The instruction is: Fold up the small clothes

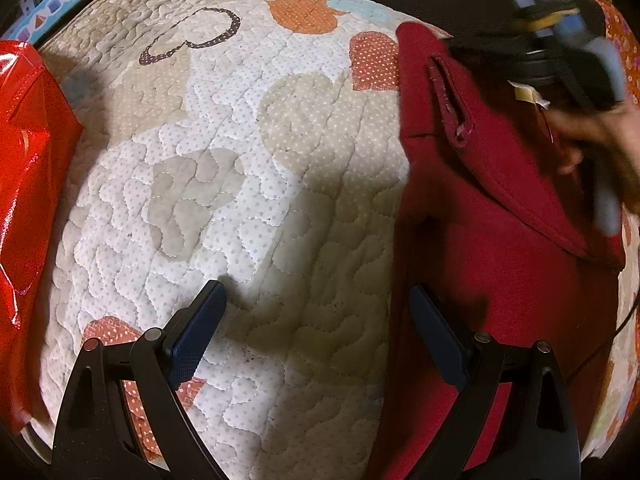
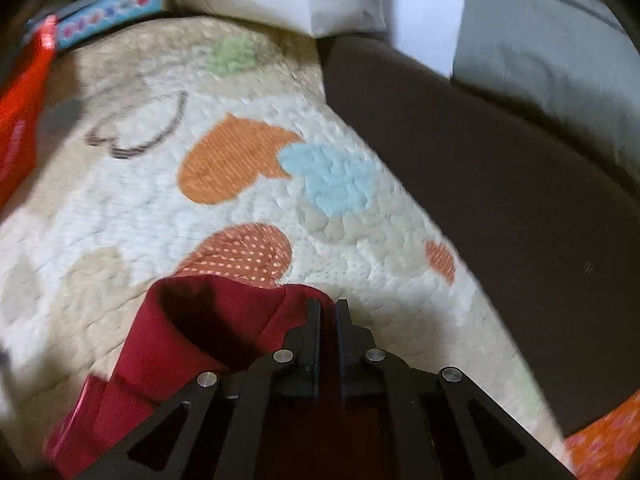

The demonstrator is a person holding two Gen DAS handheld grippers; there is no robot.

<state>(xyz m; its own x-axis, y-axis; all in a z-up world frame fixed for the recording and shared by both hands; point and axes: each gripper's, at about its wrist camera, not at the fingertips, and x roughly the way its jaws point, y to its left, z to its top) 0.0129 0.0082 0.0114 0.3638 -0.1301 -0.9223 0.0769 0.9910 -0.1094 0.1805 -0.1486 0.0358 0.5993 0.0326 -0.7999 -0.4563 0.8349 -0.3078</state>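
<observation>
Garment (image 2: 224, 320) edge is clamped by right gripper (image 2: 328, 308); left gripper (image 1: 316, 320), spread empty, should pin 3 o'clock hem flat.

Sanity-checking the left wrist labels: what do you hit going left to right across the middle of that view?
Shiny red bag → heart-patterned quilt → dark red garment → the person's right hand with the right gripper, blurred, at the right edge.
</observation>
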